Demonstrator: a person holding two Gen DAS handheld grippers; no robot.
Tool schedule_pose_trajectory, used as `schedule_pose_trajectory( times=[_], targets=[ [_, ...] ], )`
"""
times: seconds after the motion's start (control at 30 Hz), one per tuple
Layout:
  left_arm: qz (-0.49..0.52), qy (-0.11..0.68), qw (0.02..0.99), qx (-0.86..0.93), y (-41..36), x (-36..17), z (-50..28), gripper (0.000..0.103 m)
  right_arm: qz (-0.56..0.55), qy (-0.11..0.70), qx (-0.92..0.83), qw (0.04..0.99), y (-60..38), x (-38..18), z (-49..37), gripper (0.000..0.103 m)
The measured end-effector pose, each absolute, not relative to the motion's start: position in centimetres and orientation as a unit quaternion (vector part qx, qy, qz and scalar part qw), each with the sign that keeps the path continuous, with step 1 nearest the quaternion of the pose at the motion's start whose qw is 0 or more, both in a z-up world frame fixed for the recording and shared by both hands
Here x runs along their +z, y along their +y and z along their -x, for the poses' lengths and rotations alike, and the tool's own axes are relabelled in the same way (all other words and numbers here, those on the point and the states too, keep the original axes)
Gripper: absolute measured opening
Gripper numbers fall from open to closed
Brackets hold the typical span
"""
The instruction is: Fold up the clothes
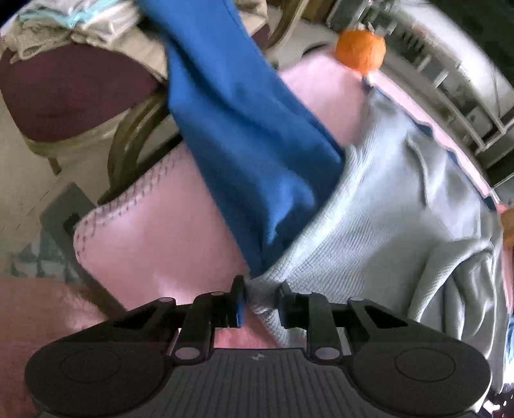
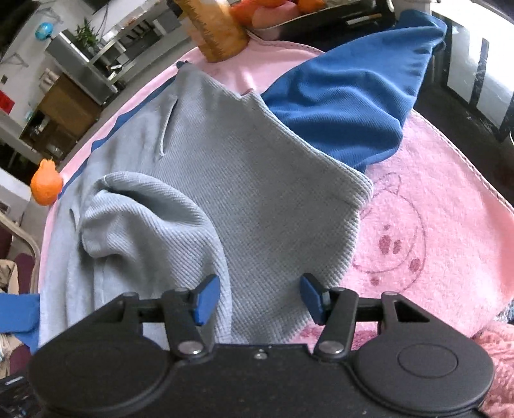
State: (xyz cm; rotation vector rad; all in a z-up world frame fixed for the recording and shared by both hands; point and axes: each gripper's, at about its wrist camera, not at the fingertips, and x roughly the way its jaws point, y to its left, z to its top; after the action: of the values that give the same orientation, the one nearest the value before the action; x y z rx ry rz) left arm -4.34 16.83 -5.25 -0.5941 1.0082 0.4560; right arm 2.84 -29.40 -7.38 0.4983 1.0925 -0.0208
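While the left gripper (image 1: 259,300) pinched a bunched fold of the grey garment (image 1: 379,222) between its jaws, the right gripper (image 2: 259,297) hung over the same cloth with jaws apart, holding nothing. The garment lay on a pink towel (image 2: 417,225), a blue cloth (image 2: 347,106) draped beyond it. Farther off stood a jar (image 2: 215,29).

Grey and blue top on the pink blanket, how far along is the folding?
Early. One grey flap of the top already lies folded across its middle. The left gripper pinches a bunched grey edge; the right gripper hangs open above the cloth. The blue sleeve sprawls over the pink blanket, unfolded, and the body is rumpled.
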Motion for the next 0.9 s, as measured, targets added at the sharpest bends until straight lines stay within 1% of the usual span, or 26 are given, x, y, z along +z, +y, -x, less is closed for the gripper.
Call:
schedule_pose_trajectory(
  times=[0.07, 0.17, 0.2, 0.27, 0.3, 0.33, 0.37, 0.4, 0.5, 0.53, 0.63, 0.67, 0.7, 0.77, 0.8, 0.83, 0.87, 0.9],
  targets=[
    [0.244, 0.478, 0.815, 0.22, 16.3, -4.6, 4.8, 0.031, -0.232, 0.514, -0.008, 0.826, -29.6, -7.4, -2.7, 0.055],
    [0.2, 0.463, 0.837, 0.213, 14.9, -3.5, 5.6, 0.032, -0.255, 0.494, 0.003, 0.831, -30.6, -6.6, -1.8, 0.057],
    [0.184, 0.453, 0.847, 0.206, 14.3, -3.2, 5.7, 0.031, -0.265, 0.483, 0.011, 0.835, -31.0, -6.1, -1.5, 0.058],
    [0.154, 0.433, 0.867, 0.192, 13.0, -2.6, 5.8, 0.021, -0.276, 0.461, 0.015, 0.843, -32.0, -5.5, -0.8, 0.06],
    [0.138, 0.423, 0.876, 0.185, 12.3, -2.3, 5.9, 0.021, -0.279, 0.452, 0.013, 0.847, -32.4, -5.4, -0.5, 0.06],
    [0.123, 0.413, 0.885, 0.178, 11.7, -2.0, 5.9, 0.022, -0.278, 0.448, 0.008, 0.85, -32.7, -5.3, -0.3, 0.049],
    [0.107, 0.402, 0.893, 0.171, 11.0, -1.7, 6.0, 0.023, -0.271, 0.449, 0.007, 0.851, -32.8, -5.4, -0.3, 0.027],
    [0.095, 0.395, 0.9, 0.156, 10.3, -1.6, 6.0, 0.023, -0.263, 0.456, 0.012, 0.85, -32.6, -5.6, -0.4, 0.021],
    [0.073, 0.421, 0.9, 0.087, 8.1, -2.5, 5.2, 0.025, -0.237, 0.473, 0.056, 0.847, -30.9, -6.0, -0.7, 0.02],
    [0.055, 0.436, 0.895, 0.081, 7.3, -3.0, 5.0, 0.028, -0.226, 0.477, 0.075, 0.846, -30.1, -6.0, -0.7, 0.02],
    [0.001, 0.48, 0.871, 0.106, 6.4, -4.6, 4.5, 0.029, -0.171, 0.491, 0.124, 0.845, -27.5, -5.9, -0.4, 0.02],
    [-0.008, 0.49, 0.863, 0.119, 6.6, -5.1, 4.5, 0.035, -0.145, 0.502, 0.124, 0.844, -26.8, -6.2, -0.4, 0.021],
    [-0.013, 0.499, 0.857, 0.128, 6.9, -5.4, 4.4, 0.035, -0.126, 0.512, 0.117, 0.842, -26.4, -6.6, -0.3, 0.021],
    [0.006, 0.506, 0.853, 0.128, 7.6, -4.9, 4.4, 0.034, -0.093, 0.529, 0.103, 0.837, -25.7, -7.2, -0.2, 0.02],
    [0.023, 0.506, 0.854, 0.122, 8.1, -4.6, 4.4, 0.032, -0.093, 0.531, 0.101, 0.836, -25.7, -7.0, -0.2, 0.02],
    [0.041, 0.506, 0.854, 0.117, 8.6, -4.2, 4.4, 0.026, -0.099, 0.53, 0.098, 0.837, -25.9, -6.8, -0.1, 0.02],
    [0.053, 0.501, 0.857, 0.112, 9.0, -3.6, 4.2, 0.023, -0.116, 0.525, 0.098, 0.838, -26.2, -6.4, 0.1, 0.021],
    [0.055, 0.486, 0.865, 0.108, 9.2, -2.5, 3.4, 0.024, -0.137, 0.514, 0.102, 0.841, -26.7, -5.6, 0.3, 0.021]
  ],
)
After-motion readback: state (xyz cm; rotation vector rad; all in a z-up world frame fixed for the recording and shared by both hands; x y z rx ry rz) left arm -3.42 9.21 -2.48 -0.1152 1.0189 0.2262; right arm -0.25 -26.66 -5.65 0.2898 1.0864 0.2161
